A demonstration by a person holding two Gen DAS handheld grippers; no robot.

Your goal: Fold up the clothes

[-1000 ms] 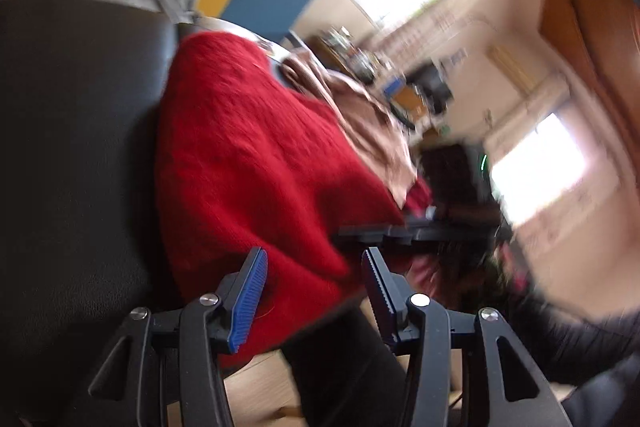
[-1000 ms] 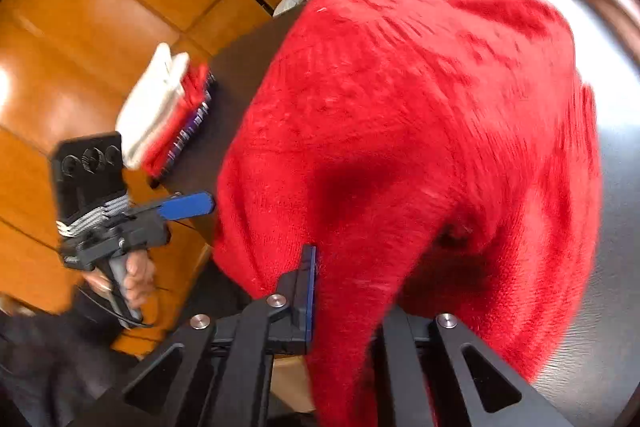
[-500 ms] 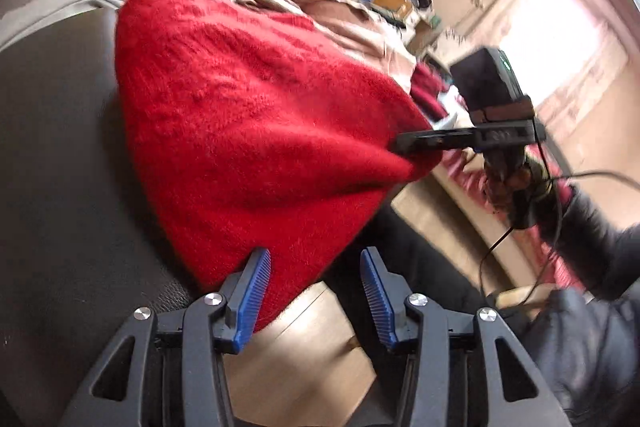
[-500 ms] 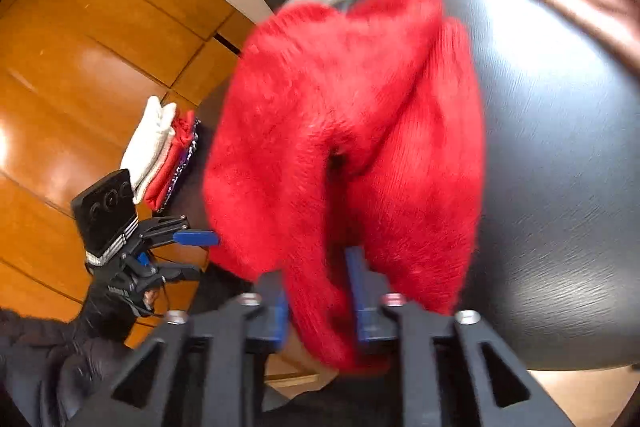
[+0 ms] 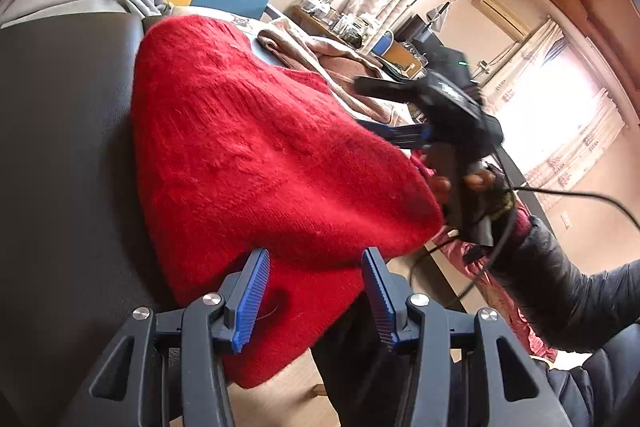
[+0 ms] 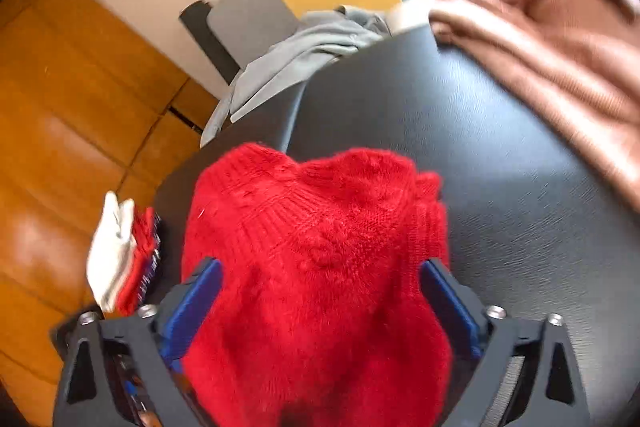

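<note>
The sweater (image 6: 320,247) is laid on the desk (image 6: 520,187), its near part hanging over the desk edge. In the right wrist view, a second garment (image 6: 560,39) is placed beyond it to the right, a third (image 6: 304,47) behind it, and a folded stack (image 6: 124,255) to its left.

My right gripper (image 6: 320,299) is opening wide w/ the red sweater (image 6: 316,267) bunched between the pads (image 6: 192,303), none pressing it. Sweater lies on the black table (image 6: 500,167); grey garment (image 6: 296,55) at far edge, pink knit (image 6: 560,39) top right. Small folded stack (image 6: 120,251) sits left, beside the sweater.
</note>
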